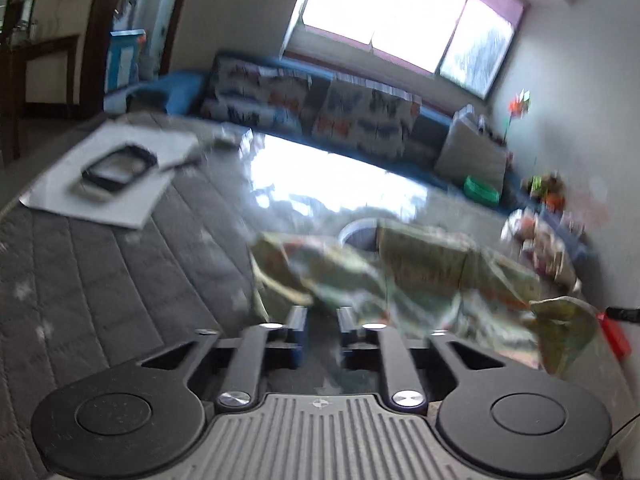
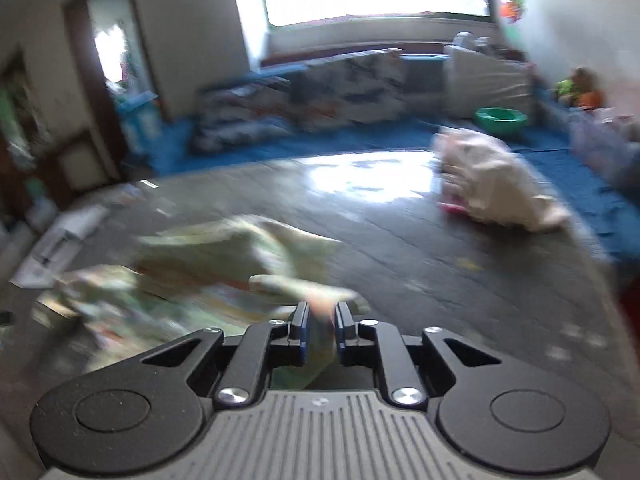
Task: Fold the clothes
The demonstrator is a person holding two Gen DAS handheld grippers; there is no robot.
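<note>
Two grippers show, one per wrist view, and both pictures are smeared with motion blur. The right gripper (image 2: pixel 321 316) has its jaws drawn in to a narrow gap, with a fold of the pale green patterned garment (image 2: pixel 192 280) pinched between the blue-edged fingers; the cloth runs down through the gap toward the gripper body and spreads out toward ten o'clock across the dark quilted mat (image 2: pixel 460 264). The left gripper (image 1: pixel 322 318) also has its jaws close together, a slim gap between them, and the fingertips reach the near edge of the garment (image 1: pixel 400 276); whether cloth is actually held there cannot be told through the blur. In the left view the garment lies crumpled from twelve to three o'clock of that gripper, with one corner lifted at about three o'clock beside a red-tipped object (image 1: pixel 614 336). A white sheet (image 1: pixel 116 176) carrying a black-framed item (image 1: pixel 118 166) lies on the mat at ten o'clock. In the right view a whitish bundle of cloth (image 2: pixel 496 180) sits at two o'clock, well apart from the garment, with a green basin (image 2: pixel 500 120) beyond it.
</note>
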